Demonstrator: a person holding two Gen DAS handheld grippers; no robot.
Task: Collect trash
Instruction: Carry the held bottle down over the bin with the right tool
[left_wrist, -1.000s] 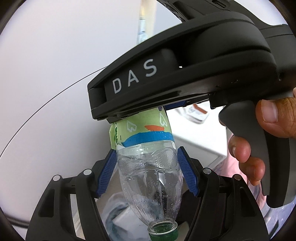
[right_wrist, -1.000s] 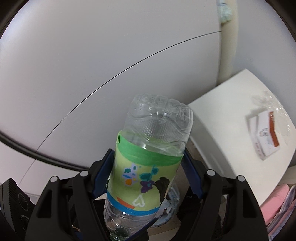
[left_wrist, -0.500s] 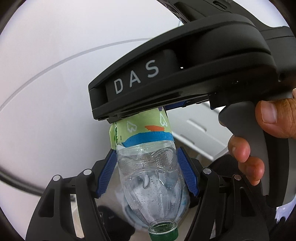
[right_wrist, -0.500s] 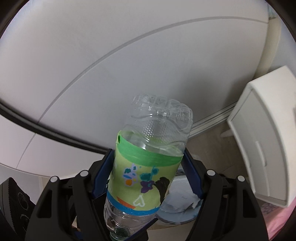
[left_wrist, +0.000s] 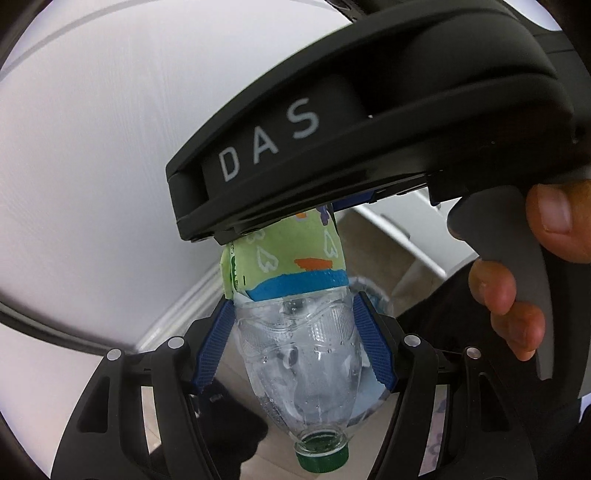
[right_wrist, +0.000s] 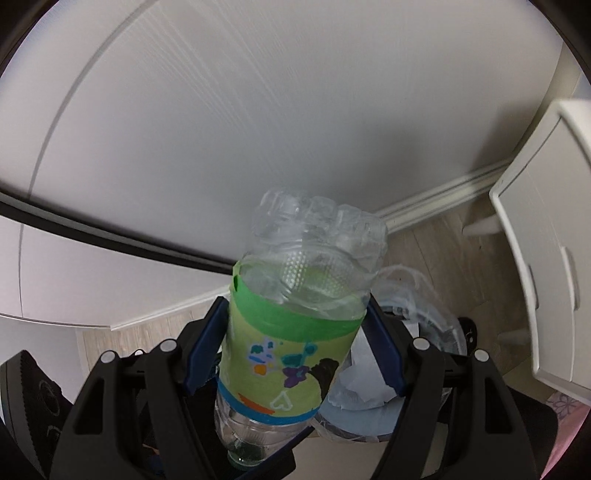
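Bottle (left_wrist: 299, 354): empty, light, thin-walled, likely slick. Left gripper (left_wrist: 295, 343) clamps the neck end, right gripper (right_wrist: 291, 347) the label; bin (right_wrist: 421, 317) below.

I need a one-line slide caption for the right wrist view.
Right gripper clamps the labelled plastic bottle above a lined trash bin.

Both claws (left_wrist: 295, 343) (right_wrist: 295, 347) clamped, angled downward

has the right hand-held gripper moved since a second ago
Yes. The right hand-held gripper, clamping the bottle, has dropped: the white cabinet rose in view and the floor appeared.
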